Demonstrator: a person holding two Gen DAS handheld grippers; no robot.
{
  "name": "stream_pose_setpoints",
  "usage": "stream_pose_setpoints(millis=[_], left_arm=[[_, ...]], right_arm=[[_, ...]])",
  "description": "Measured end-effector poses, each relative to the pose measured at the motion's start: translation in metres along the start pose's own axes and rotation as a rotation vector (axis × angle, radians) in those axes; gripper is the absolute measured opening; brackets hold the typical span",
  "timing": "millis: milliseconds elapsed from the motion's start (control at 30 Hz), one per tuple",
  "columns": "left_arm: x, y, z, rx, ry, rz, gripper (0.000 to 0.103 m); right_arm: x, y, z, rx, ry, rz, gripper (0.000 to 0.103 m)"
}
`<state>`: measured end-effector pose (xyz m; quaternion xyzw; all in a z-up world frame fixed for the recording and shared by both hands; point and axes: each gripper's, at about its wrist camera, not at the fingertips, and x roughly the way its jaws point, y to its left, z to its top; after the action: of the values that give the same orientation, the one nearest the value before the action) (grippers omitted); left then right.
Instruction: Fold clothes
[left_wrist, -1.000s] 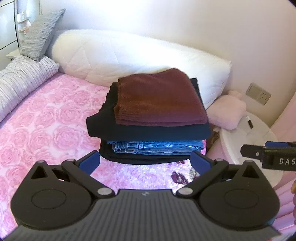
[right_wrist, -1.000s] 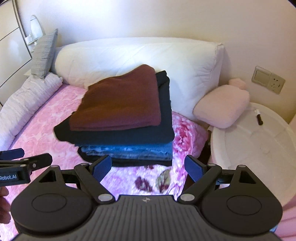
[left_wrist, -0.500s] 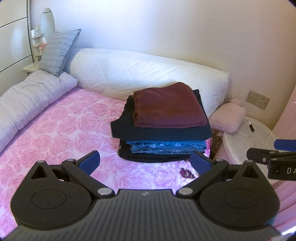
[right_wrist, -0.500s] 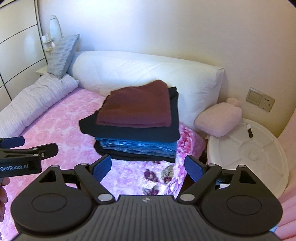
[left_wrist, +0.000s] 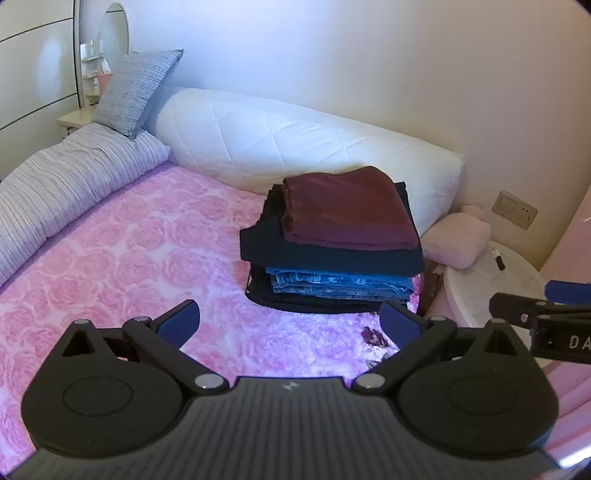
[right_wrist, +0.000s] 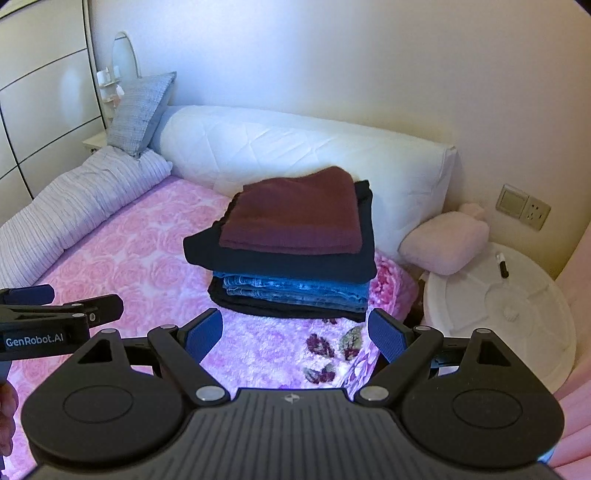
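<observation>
Now | folded clothes stack (left_wrist: 334, 251) on pink bed (left_wrist: 129, 258), ahead of both tongs (well apart) | left gripper (left_wrist: 290, 321) wide open, empty | right gripper (right_wrist: 295, 334) wide open, empty

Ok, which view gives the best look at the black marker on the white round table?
The right wrist view: the black marker lies in full sight on the white round table, whose whole top shows. In the left wrist view the marker is smaller, near the frame's edge, and the right gripper covers part of the table.
</observation>
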<state>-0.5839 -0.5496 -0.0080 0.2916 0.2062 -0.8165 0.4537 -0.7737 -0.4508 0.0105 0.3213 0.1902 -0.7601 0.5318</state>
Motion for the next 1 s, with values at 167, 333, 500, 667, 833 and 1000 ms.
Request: stream_pose_setpoints(millis=[167, 333, 500, 667, 833, 1000], left_arm=[[-0.001, 0.000, -0.001, 0.008, -0.004, 0.000, 0.102], [-0.001, -0.002, -0.002, 0.012, -0.001, 0.008, 0.102], [-0.003, -0.003, 0.000, 0.012, -0.006, 0.016, 0.102], [-0.004, -0.005, 0.001, 0.012, -0.007, 0.020, 0.102], [-0.003, -0.006, 0.002, 0.010, -0.006, 0.024, 0.102], [-0.002, -0.011, 0.001, 0.028, -0.002, 0.021, 0.102]], right_arm=[[-0.004, 0.004, 0.000, -0.002, -0.006, -0.010, 0.088], [-0.008, 0.005, 0.000, 0.001, -0.005, -0.015, 0.088], [-0.008, 0.004, 0.001, 0.005, 0.001, -0.014, 0.088], [-0.009, 0.003, 0.002, 0.005, 0.000, -0.016, 0.088], [-0.010, 0.001, 0.003, 0.010, -0.002, -0.016, 0.088], [-0.010, -0.003, 0.003, 0.018, 0.001, -0.023, 0.088]])
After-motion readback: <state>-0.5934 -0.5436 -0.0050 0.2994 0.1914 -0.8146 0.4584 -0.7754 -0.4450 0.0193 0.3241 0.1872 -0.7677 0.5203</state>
